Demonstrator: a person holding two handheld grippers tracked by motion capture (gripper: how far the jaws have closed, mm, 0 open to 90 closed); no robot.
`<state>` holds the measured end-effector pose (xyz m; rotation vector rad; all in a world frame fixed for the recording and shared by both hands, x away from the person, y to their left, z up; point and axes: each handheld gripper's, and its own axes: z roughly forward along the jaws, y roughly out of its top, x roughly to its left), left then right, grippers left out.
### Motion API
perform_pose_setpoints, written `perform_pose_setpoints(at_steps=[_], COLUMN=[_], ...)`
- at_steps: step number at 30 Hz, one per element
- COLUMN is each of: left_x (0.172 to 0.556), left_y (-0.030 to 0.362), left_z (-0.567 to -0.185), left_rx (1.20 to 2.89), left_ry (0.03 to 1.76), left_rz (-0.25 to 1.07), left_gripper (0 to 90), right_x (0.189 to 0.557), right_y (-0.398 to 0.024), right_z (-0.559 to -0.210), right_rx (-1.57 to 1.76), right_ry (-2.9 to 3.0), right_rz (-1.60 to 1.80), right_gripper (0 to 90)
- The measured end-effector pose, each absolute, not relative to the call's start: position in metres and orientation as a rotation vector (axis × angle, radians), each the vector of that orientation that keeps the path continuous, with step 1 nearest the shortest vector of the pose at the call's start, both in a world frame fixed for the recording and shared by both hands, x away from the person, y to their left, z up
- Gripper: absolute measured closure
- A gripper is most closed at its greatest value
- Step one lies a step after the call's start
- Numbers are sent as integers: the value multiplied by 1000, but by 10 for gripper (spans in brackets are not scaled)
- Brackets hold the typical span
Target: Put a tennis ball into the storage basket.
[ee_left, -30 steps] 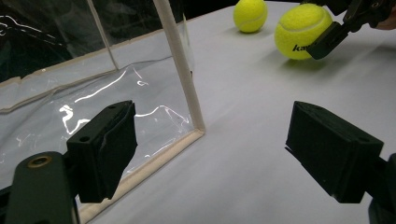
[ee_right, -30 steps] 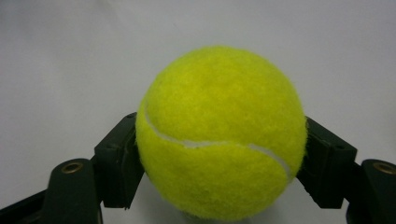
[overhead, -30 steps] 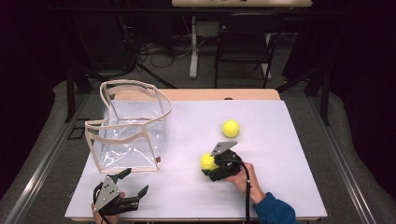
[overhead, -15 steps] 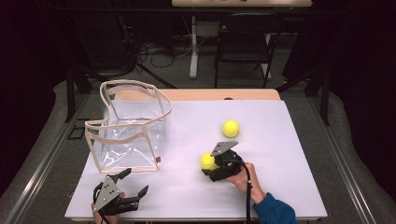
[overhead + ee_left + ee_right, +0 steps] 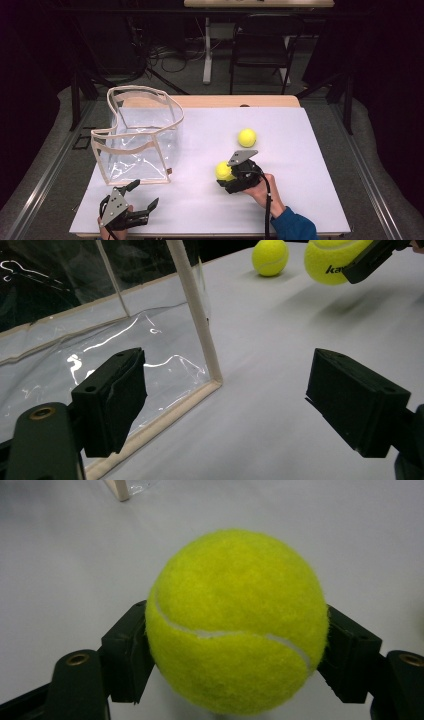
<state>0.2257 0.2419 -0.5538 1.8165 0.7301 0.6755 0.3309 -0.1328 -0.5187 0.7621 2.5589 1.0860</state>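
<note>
My right gripper is shut on a yellow tennis ball near the middle of the white table; in the right gripper view the ball sits squeezed between both black jaws, just above the tabletop. A second tennis ball lies loose on the table farther back and to the right. My left gripper stands open near the table's front left edge, nothing between its fingers. It points at the lower corner of a clear plastic bag with a beige rim. Both balls show in the left gripper view, the held ball and the loose ball.
The clear bag stands upright with its mouth open at the left of the table. A chair and table legs stand beyond the far edge, off the work surface.
</note>
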Motion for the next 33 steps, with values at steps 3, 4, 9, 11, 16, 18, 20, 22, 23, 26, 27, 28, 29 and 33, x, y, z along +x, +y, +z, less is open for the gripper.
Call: perform_pose_setpoints(at_steps=[3,4,9,11,16,18,20,22,23,26,27,28,29,33], left_x=[226,227,227,226,227,228,228,227,227,228,228,228,228,228], left_y=[242,243,243,242,243,243,242,242,242,242,242,242,242,242], left_z=[-554,-554,-554,-554,-554,-554,-554,-554,-554,-554,-555,-555,-554,-554], left_rx=[1818,1817,1815,1816,1818,1820,1824,1822,1821,1823,1823,1822,1822,1825], left_ry=[730,730,725,726,733,732,727,728,728,728,729,730,729,724], left_rz=[676,675,672,675,674,674,674,674,674,674,671,671,671,670], left_gripper=[159,159,159,159,159,159,159,159,159,159,159,159,159,159], right_x=[330,330,332,332,334,336,336,336,337,337,338,339,339,340], right_y=[-134,-134,-135,-135,-135,-135,-134,-133,-133,-132,-132,-132,-132,-130], right_z=[-515,-514,-508,-505,-497,-493,-488,-484,-482,-478,-477,-475,-474,-469], right_rx=[761,762,788,786,784,775,770,760,757,748,746,745,739,734], right_ry=[2554,2553,2555,2560,2567,2569,2566,2566,2567,2566,2567,2565,2565,2560], right_rz=[1096,1102,1119,1116,1131,1135,1133,1130,1126,1120,1115,1113,1109,1109], right_gripper=[259,259,259,259,259,259,260,260,260,260,259,259,259,259])
